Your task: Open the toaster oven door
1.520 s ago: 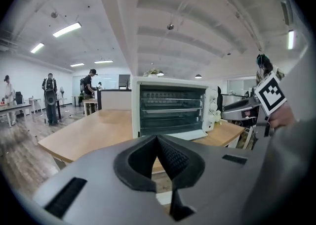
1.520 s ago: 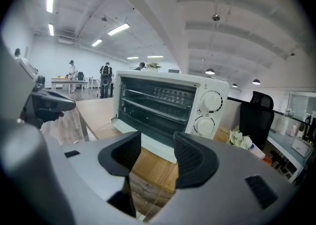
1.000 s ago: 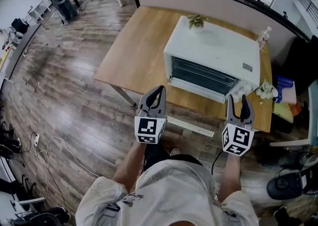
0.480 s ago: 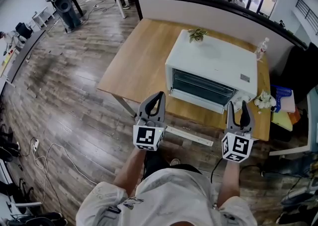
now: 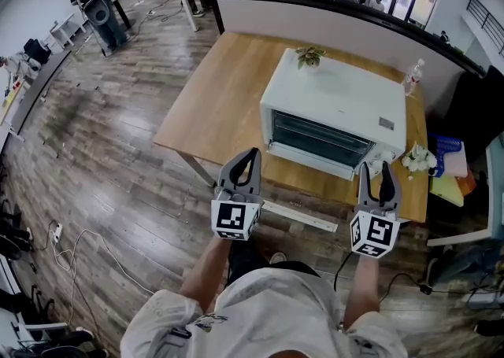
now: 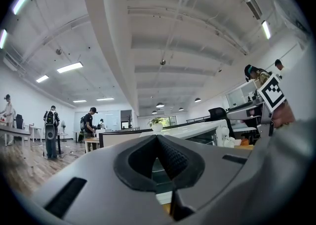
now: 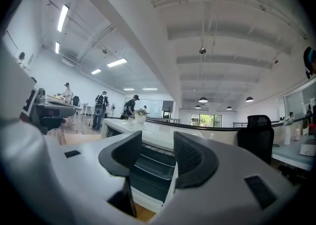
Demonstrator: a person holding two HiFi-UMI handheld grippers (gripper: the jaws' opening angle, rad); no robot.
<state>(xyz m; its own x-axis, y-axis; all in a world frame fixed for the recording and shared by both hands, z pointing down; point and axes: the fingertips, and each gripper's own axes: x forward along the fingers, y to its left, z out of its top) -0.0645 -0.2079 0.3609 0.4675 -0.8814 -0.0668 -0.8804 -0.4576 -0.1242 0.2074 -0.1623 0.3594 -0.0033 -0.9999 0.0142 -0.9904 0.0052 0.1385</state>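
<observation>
A white toaster oven [image 5: 339, 93] stands on the wooden table [image 5: 213, 105], its dark glass door [image 5: 319, 138] closed and facing me. My left gripper [image 5: 250, 156] hangs off the table's near edge, left of the door, with its jaws shut and nothing between them. My right gripper [image 5: 376, 171] is held near the oven's front right corner, its jaws open and empty. In the right gripper view the oven door [image 7: 148, 167] fills the gap of the right gripper [image 7: 158, 145]. The left gripper [image 6: 157, 140] shows closed tips with the oven [image 6: 197, 131] behind them.
A small potted plant [image 5: 312, 55] sits on the oven's top. A clear bottle [image 5: 411, 75] and a white flower bunch [image 5: 417, 158] stand on the table's right side. A dark partition [image 5: 331, 10] runs behind the table. Cables [image 5: 79, 246] lie on the wooden floor at left.
The head view has shifted a little, so the oven sits slightly higher in the picture. Both grippers stay about where they were in front of the table. The door remains closed.
</observation>
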